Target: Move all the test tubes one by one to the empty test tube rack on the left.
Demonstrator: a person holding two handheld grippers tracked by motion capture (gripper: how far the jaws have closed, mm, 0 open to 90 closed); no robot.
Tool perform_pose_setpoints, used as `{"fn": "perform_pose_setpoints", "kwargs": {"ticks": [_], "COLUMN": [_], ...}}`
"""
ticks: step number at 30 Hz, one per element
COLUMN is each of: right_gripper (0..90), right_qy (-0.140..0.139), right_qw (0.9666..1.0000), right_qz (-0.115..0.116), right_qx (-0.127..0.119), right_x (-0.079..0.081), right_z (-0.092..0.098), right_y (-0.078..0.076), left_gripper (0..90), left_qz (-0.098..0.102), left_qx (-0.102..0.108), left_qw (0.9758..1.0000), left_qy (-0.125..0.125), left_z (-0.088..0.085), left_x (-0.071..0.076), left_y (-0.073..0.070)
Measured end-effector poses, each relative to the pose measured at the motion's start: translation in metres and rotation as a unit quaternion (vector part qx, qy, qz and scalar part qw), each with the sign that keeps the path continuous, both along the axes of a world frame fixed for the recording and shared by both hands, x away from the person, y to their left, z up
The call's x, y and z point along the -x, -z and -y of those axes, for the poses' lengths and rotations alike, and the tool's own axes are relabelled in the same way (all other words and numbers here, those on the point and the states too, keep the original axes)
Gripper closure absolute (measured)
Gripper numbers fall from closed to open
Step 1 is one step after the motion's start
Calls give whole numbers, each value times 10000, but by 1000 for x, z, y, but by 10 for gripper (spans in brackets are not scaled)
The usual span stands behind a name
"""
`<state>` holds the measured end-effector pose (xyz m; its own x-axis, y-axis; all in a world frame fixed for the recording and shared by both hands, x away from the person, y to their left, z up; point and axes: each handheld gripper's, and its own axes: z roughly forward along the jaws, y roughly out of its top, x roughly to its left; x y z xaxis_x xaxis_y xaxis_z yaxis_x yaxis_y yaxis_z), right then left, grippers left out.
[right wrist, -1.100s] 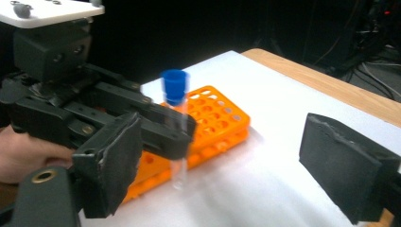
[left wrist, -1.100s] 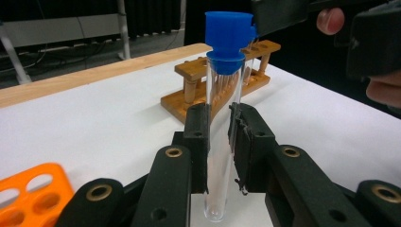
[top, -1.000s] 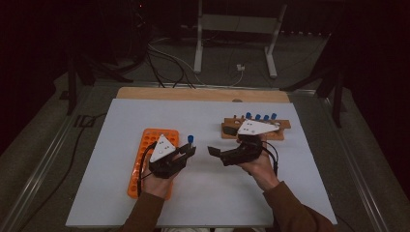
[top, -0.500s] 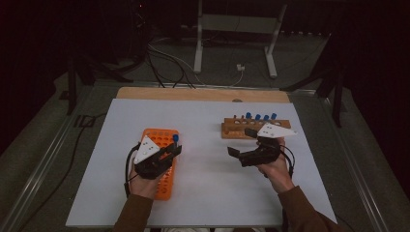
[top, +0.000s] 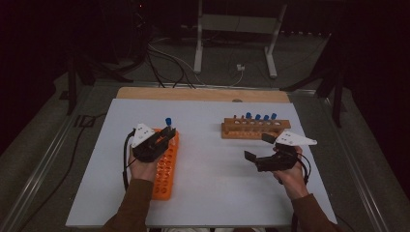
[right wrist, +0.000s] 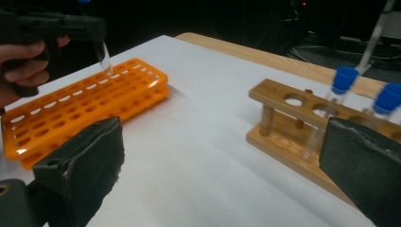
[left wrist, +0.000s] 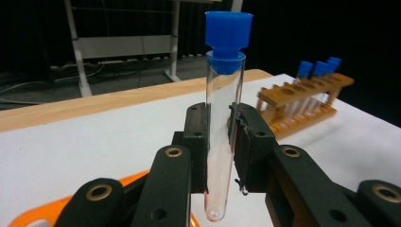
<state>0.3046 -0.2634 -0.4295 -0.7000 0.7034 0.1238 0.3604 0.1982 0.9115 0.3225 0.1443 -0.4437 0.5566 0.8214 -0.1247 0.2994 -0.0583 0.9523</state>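
The left tool (left wrist: 220, 137) is clamping a clear, blue-capped tube (left wrist: 223, 118) upright above the far end of the orange rack (top: 164, 166). The right tool (top: 256, 147) is standing wide open and empty over the worktop (top: 212, 159), just in front of the wooden rack (top: 256, 128). The pads are gripping smooth glass low down, so the tube risks tilting or slipping, or catching a hole's rim if lowered off-centre. No brand, label or writing is showing anywhere.

We have carried the clear blue-capped test tube (left wrist: 222, 118) in our left tongs (top: 167, 134) over the orange plastic rack (top: 164, 166); our right tongs (top: 257, 147) drew back from the wooden rack (top: 256, 128), jaws just opening, nothing between them.
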Motion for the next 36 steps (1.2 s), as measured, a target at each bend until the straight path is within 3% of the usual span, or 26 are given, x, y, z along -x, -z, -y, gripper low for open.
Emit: {"fn": "perform_pose_setpoints", "kwargs": {"ticks": [10, 17, 22, 27, 28, 29, 30, 32, 33, 36], "right_gripper": [11, 12, 12, 12, 12, 12, 12, 12, 12, 12], "right_qy": [139, 132, 132, 121, 119, 119, 121, 120, 118, 118], "right_qw": [9999, 9999, 9999, 9999, 9998, 9998, 9998, 9998, 9999, 9999], "right_qz": [-48, -15, -10, -3, 0, 0, 1, 2, 13, 19], "right_qx": [-61, -87, -108, -121, -126, -126, -128, -130, -120, -124], "right_x": [6, 6, 7, 7, 7, 7, 7, 7, 8, 8], "right_z": [18, 18, 20, 20, 20, 20, 21, 21, 21, 21], "right_y": [6, 5, 5, 5, 4, 4, 4, 4, 4, 4], "left_gripper": [779, 779, 780, 780, 780, 780, 780, 779, 779, 779], "left_qz": [-24, -225, -448, -717, -872, -872, -998, -1034, -1165, -1243], "left_qx": [-170, -427, -472, -614, -688, -688, -782, -816, -945, -1032], "left_qw": [9992, 9978, 9967, 9943, 9927, 9927, 9910, 9904, 9878, 9861], "left_qy": [-350, -450, -487, -503, -466, -466, -435, -431, -424, -392], "left_z": [3, 9, 9, 10, 11, 11, 11, 11, 12, 12], "left_x": [-32, -52, -63, -68, -69, -69, -68, -68, -67, -66], "left_y": [10, 18, 25, 29, 31, 31, 31, 31, 32, 32]}}
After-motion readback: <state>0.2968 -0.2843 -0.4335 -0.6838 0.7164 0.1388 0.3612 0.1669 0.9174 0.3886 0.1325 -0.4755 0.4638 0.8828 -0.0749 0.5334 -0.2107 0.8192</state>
